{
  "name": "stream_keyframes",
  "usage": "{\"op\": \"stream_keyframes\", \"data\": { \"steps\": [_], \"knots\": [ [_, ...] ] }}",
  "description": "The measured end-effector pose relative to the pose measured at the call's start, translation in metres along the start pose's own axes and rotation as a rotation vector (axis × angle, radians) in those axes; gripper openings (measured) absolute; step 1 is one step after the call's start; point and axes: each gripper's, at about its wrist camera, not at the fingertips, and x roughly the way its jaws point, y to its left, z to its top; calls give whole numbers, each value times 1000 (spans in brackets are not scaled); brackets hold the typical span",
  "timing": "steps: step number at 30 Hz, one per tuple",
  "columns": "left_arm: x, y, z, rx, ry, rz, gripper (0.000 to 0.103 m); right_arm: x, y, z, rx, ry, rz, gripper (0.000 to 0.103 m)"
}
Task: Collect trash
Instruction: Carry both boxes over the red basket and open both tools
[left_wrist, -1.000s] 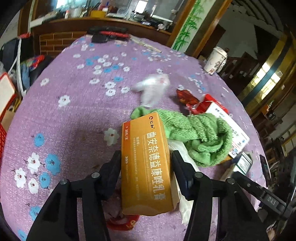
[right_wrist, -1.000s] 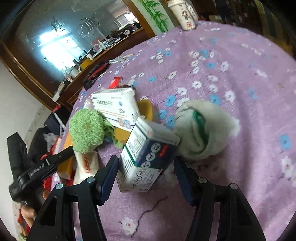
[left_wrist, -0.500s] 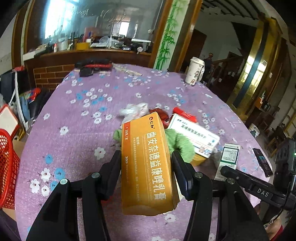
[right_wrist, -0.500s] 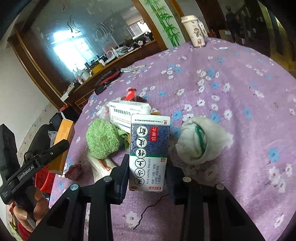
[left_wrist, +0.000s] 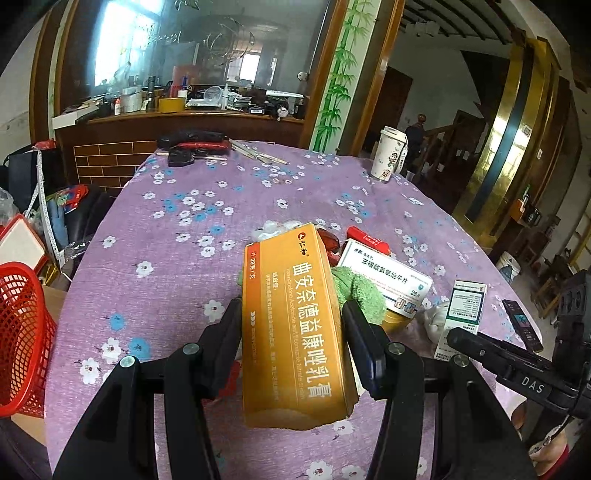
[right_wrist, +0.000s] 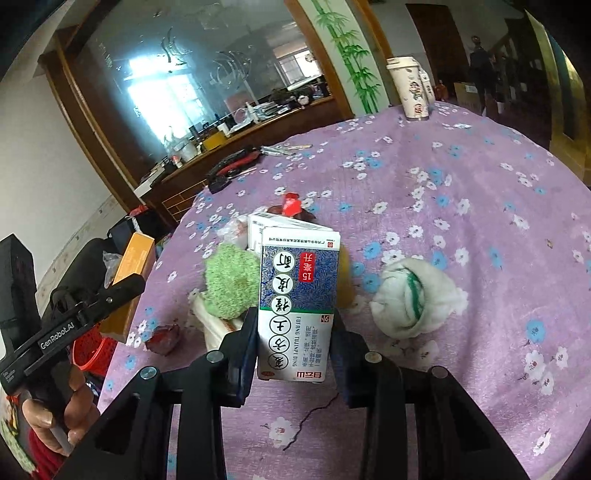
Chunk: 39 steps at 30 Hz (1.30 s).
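My left gripper (left_wrist: 291, 332) is shut on an orange medicine box (left_wrist: 295, 325) and holds it above the purple flowered tablecloth (left_wrist: 177, 258). My right gripper (right_wrist: 295, 332) is shut on a blue and white medicine box (right_wrist: 297, 302), lifted off the table; this box also shows in the left wrist view (left_wrist: 461, 317). On the table lie a green fuzzy cloth (right_wrist: 232, 284), a white medicine box (left_wrist: 384, 277), a red wrapper (right_wrist: 290, 205) and a white balled cloth with a green stripe (right_wrist: 413, 295). The orange box also shows in the right wrist view (right_wrist: 135, 273).
A red mesh basket (left_wrist: 22, 332) stands off the table's left edge. A white paper cup (left_wrist: 388, 155) stands at the far right of the table. Black and red tools (left_wrist: 192, 144) lie at the far edge. A dark remote (left_wrist: 521, 325) lies at the right.
Both grippers have risen with their boxes. My right gripper closed on the blue and white box, turned it upright and lifted it off the table.
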Motion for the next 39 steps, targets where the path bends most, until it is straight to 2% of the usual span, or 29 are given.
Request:
{"op": "stream_keyframes", "data": {
  "steps": [12,21,28,32,39],
  "knots": [
    [-22,26,2,-41,-40,28,53,6,42,4,-90,44,64,38],
    [-54,68,3,-99,-93,79,53,24,90,17,-171,103,131,38],
    [-87,127,-2,-185,-127,158,53,52,149,26,-249,183,219,38],
    [-111,172,-8,-241,-153,236,53,70,194,26,-312,220,271,38],
    [-127,253,-25,-347,-122,366,54,121,282,22,-390,316,374,38]
  ]
}}
